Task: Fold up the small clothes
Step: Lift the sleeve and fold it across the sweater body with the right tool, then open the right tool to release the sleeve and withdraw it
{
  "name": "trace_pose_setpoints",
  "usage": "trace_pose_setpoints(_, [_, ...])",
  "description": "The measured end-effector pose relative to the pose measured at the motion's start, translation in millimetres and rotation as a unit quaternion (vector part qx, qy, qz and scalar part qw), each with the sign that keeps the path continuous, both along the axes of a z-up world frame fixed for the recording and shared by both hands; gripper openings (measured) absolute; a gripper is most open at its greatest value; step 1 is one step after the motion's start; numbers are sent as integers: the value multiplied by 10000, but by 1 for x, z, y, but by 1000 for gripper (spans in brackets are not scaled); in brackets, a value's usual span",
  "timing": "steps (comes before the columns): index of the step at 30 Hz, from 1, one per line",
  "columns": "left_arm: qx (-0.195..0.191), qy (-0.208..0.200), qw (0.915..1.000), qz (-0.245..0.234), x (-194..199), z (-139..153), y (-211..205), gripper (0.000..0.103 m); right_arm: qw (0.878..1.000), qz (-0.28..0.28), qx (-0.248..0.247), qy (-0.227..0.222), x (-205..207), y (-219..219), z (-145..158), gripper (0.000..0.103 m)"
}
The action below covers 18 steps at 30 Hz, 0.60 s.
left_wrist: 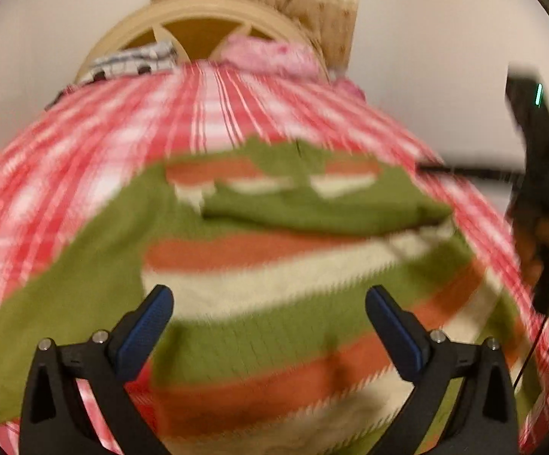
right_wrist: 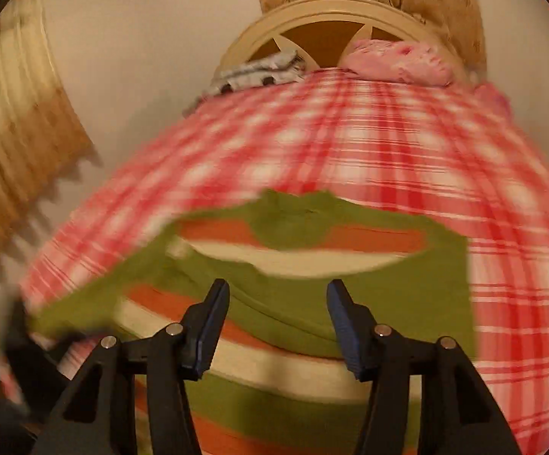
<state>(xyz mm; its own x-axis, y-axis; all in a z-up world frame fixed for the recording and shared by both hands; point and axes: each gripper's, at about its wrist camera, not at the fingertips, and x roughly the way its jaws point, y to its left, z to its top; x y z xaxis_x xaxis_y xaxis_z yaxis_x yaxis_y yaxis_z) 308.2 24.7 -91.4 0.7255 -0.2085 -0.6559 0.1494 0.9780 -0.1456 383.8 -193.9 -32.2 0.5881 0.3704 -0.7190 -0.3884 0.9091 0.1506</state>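
A striped sweater (left_wrist: 274, 276) in green, orange and cream lies flat on a bed with a red-and-white checked cover (left_wrist: 84, 144). One green sleeve is folded across the chest; the other sleeve runs out toward the left edge of the cover in the left wrist view.

At the far end, against the round cream headboard (right_wrist: 327, 11), sit a pink bundle (right_wrist: 399, 60) and a grey-white patterned cloth (right_wrist: 259, 72). Whether either is in a container cannot be told.

The left claw (left_wrist: 268, 303) stands wide apart over the cream stripe, with nothing between its pads. The right claw (right_wrist: 278, 303) is about half spread above the folded sleeve and grips nothing; it also shows as a dark blurred shape at the right edge of the left view.

Bare checked cover lies between the sweater's collar and the headboard, and to the sweater's right. The bed's left edge drops to pale floor beside a curtain (right_wrist: 12, 151).
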Motion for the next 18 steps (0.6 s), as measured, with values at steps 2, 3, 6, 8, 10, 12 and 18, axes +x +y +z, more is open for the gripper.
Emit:
trace_pose_setpoints(2, [199,-151,9996,136,7,9,3,103,9995,-108,202,197,14,-10,-9,55])
trace_pose_setpoints(3, [277,-153,9993,208,11,9,3,103,9990,-133,359,222,22,-13,-12,55])
trace_pose_setpoints(6, [361,12,9988,328,26,4,7,103,9972,-218,640,312,39,-14,-23,55])
trace_pose_setpoints(8, [441,96,9979,474,33,-1,12,103,9953,0,740,618,46,-4,-41,55])
trace_pose_setpoints(10, [459,109,9975,518,35,-2,17,103,9897,352,734,1181,40,9,-62,55])
trace_pose_setpoints(12, [438,48,9974,575,33,-1,25,103,9771,880,1007,1656,24,17,-72,55])
trace_pose_setpoints(18, [342,5,9967,736,43,2,37,103,9660,1852,799,1620,-22,34,-54,55])
